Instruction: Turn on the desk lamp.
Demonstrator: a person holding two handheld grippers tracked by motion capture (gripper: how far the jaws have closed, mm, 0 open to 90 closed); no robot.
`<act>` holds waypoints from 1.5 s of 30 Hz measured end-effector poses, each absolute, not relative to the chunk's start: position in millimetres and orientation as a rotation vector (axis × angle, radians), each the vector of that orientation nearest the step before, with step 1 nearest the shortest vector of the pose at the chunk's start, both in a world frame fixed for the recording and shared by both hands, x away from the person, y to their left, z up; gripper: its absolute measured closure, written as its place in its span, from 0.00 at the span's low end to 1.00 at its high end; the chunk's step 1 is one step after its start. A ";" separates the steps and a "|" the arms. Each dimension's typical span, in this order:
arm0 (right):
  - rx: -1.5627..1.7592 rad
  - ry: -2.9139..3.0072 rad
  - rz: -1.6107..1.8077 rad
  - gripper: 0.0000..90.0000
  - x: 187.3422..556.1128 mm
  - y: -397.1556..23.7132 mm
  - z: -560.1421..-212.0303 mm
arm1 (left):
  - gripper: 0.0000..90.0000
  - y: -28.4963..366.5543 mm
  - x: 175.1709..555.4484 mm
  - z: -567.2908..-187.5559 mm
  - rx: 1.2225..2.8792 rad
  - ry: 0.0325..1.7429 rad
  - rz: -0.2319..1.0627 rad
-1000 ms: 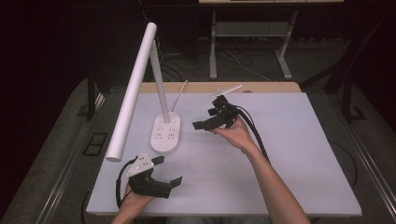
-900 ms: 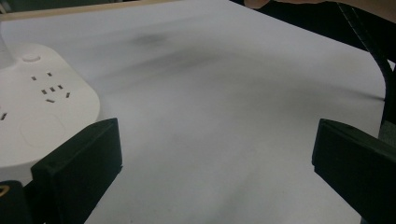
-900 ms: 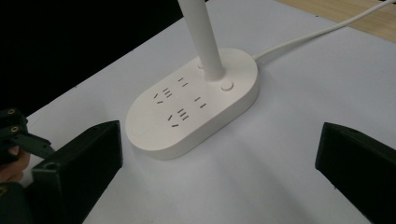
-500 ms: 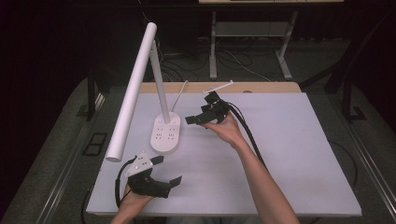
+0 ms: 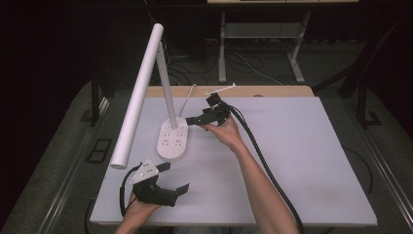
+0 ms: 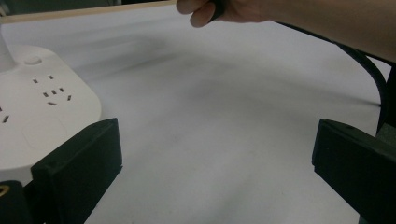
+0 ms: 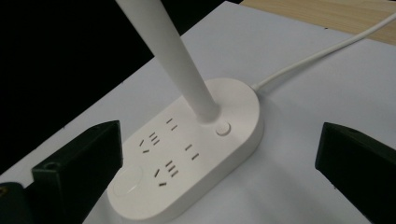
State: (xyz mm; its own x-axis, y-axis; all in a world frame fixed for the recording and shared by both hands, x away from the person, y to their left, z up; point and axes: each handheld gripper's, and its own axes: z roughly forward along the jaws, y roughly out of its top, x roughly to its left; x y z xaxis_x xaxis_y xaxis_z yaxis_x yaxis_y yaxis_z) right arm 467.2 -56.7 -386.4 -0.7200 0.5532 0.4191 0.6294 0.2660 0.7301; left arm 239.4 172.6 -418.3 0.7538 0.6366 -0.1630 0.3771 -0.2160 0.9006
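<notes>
A white desk lamp stands at the left of the table, its oval base point(image 5: 173, 141) carrying several sockets. A thin stem point(image 5: 167, 83) rises from the base, and a long tube head point(image 5: 139, 92) slants down to the front left. My right gripper point(image 5: 195, 118) is open, hovering just right of the base and pointing at it. In the right gripper view the base point(image 7: 187, 154), its round button point(image 7: 223, 129) and the stem point(image 7: 173, 51) lie between the jaws of the right gripper point(image 7: 219, 177). My left gripper point(image 5: 174, 178) rests open near the front left. Its view shows the left gripper point(image 6: 215, 177) with bare mat between the jaws and the base point(image 6: 42, 107) at the left.
A white cable point(image 5: 187, 97) runs from the base to the far wooden table edge point(image 5: 272, 91). The white mat point(image 5: 302, 161) covers the table. My right gripper's black cable point(image 5: 263, 161) trails along the forearm. The lamp head overhangs the table's left edge.
My right gripper has moved left, closer to the lamp base. The left gripper has stayed where it was.
</notes>
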 end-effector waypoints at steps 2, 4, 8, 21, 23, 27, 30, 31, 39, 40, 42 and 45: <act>-1.154 -2.429 -1.463 0.03 470.3 -53.8 -391.4 | 0.01 173.3 239.2 -418.0 1.835 0.788 0.293; -1.146 -2.426 -1.476 0.08 472.1 -52.3 -394.8 | 0.01 173.8 239.0 -418.0 1.832 0.788 0.291; -1.143 -2.430 -1.503 0.17 475.8 -48.8 -399.4 | 0.01 173.7 239.5 -418.2 1.832 0.788 0.290; -1.128 -2.446 -1.497 0.46 482.4 -36.4 -414.9 | 0.01 172.0 240.2 -419.2 1.840 0.780 0.281; -1.135 -2.442 -1.494 0.48 483.0 -35.4 -416.1 | 0.01 172.0 240.0 -419.2 1.844 0.776 0.280; -1.142 -2.426 -1.491 0.58 484.1 -30.5 -422.2 | 0.01 171.9 240.1 -419.5 1.844 0.774 0.277; -1.156 -2.418 -1.490 0.64 484.9 -28.0 -424.3 | 0.01 172.0 240.2 -419.4 1.845 0.774 0.278; -1.156 -2.418 -1.490 0.64 484.9 -28.0 -424.3 | 0.01 172.1 240.2 -419.3 1.845 0.774 0.278; -1.170 -2.404 -1.469 0.79 486.2 -22.8 -431.0 | 0.01 171.7 240.4 -419.5 1.845 0.773 0.275; -1.175 -2.397 -1.468 0.84 486.0 -20.9 -433.8 | 0.01 171.7 240.4 -419.5 1.845 0.773 0.274; -1.175 -2.390 -1.466 0.89 485.9 -19.2 -435.9 | 0.01 171.6 240.1 -419.7 1.844 0.774 0.273; -1.170 -2.383 -1.465 0.95 485.4 -16.2 -438.5 | 0.01 171.9 239.9 -420.2 1.850 0.773 0.272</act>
